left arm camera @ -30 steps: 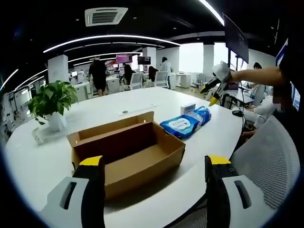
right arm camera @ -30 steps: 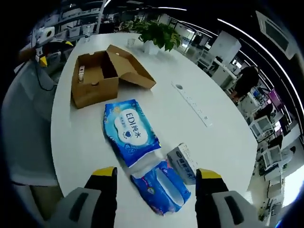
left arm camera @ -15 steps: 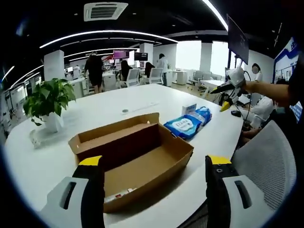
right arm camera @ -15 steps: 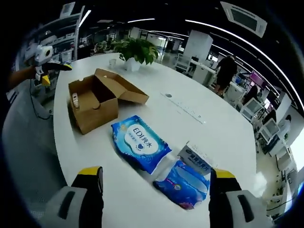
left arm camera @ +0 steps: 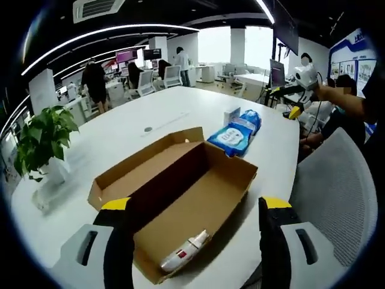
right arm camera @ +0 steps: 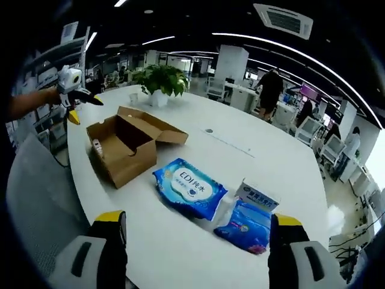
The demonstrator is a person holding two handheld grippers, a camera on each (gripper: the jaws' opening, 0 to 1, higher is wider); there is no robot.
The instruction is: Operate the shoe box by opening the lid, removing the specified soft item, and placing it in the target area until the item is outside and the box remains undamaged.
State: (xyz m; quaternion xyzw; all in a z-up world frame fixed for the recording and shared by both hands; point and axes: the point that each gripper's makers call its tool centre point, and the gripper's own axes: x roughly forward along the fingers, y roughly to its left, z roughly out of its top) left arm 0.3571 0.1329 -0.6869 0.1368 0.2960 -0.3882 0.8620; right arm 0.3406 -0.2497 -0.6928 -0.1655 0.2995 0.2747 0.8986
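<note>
both the left gripper (left arm camera: pixel 189 241) and right gripper (right arm camera: pixel 195 253) hang spread and empty. the open brown cardboard shoe box (left arm camera: pixel 180 192) sits by the white table's (right arm camera: pixel 264 156) near edge; blue wipes packs (right arm camera: pixel 189 188) lie just beyond it.

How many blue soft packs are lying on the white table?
2: a large blue pack beside the open shoe box, and a smaller blue pack just past it.

Matt brown cardboard shoe box (left arm camera: pixel 180 198), glossy blue plastic wipes pack (right arm camera: pixel 189 188), smooth white table (right arm camera: pixel 258 174).
</note>
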